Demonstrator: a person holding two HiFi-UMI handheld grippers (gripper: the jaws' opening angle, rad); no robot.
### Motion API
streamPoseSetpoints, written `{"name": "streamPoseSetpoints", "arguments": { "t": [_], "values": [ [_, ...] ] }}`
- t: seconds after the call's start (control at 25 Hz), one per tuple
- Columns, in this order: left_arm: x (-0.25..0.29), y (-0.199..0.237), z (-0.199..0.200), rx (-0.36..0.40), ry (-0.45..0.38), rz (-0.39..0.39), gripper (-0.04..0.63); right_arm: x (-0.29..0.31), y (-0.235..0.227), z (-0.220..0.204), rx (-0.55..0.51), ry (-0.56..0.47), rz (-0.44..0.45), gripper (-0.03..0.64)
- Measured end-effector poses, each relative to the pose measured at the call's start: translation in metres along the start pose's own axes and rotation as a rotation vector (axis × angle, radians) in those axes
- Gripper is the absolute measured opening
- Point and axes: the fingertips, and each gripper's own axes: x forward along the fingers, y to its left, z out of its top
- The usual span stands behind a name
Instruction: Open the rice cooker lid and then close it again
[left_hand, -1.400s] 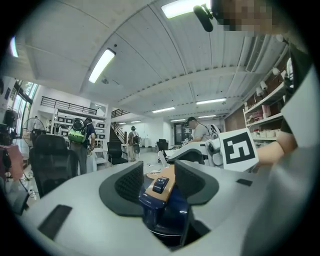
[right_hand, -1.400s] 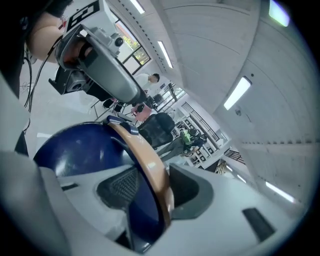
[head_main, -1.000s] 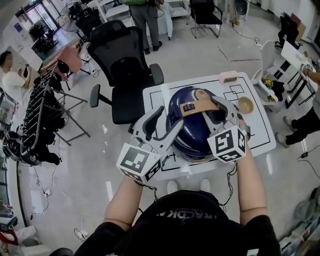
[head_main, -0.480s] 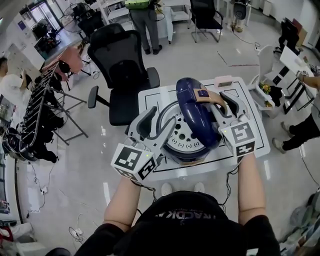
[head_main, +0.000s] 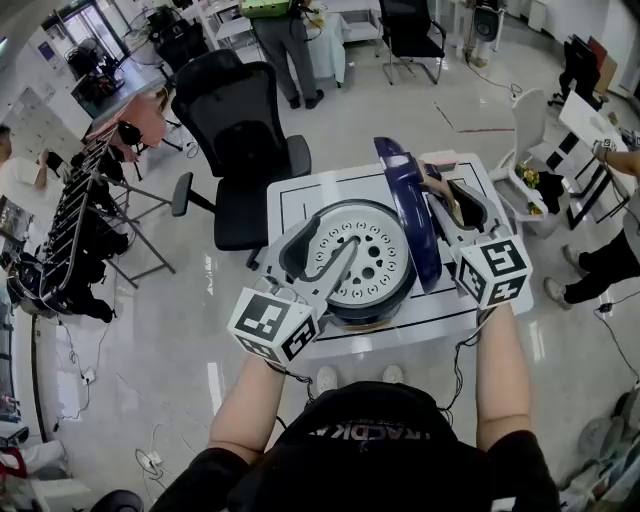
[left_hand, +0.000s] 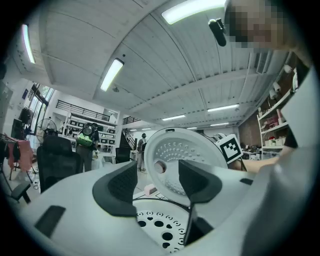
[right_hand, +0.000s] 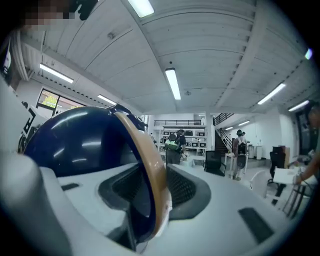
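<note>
The rice cooker (head_main: 345, 305) stands on a small white table (head_main: 300, 195). Its dark blue lid (head_main: 410, 215) stands upright on the cooker's right side, and a white perforated plate (head_main: 360, 255) shows inside the body. My right gripper (head_main: 452, 205) is shut on the lid's tan handle (right_hand: 145, 155); its jaws have just been closing on the handle. The blue lid (right_hand: 75, 140) fills the left of the right gripper view. My left gripper (head_main: 322, 250) is open and straddles the cooker's left rim. Past it, the left gripper (left_hand: 157, 182) view shows the lid's white underside (left_hand: 185, 147).
A black office chair (head_main: 235, 130) stands just beyond the table. A small pink thing (head_main: 440, 158) lies at the table's far edge. A white chair (head_main: 530, 170) with items sits to the right, a dark rack (head_main: 70, 220) to the left. People stand farther off.
The lid has swung up from shut over the cooker to upright at the right. My right gripper moved right and rolled with the handle. My left gripper shifted slightly along the rim.
</note>
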Motion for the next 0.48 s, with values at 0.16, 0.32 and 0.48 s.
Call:
{"name": "streamPoseSetpoints", "arguments": {
  "t": [0.16,0.32,0.48],
  "values": [
    [0.009,-0.010,-0.004,0.001,0.008,0.006,0.250,-0.004,-0.012,-0.004,0.030,-0.011,0.011,0.147],
    [0.018,-0.021,-0.008,0.001,0.011,0.012,0.250,-0.009,-0.023,-0.009,0.073,-0.018,0.030,0.144],
    [0.026,-0.031,-0.012,-0.003,0.011,0.021,0.250,-0.012,-0.032,-0.014,0.085,-0.016,0.050,0.139]
  ]
}}
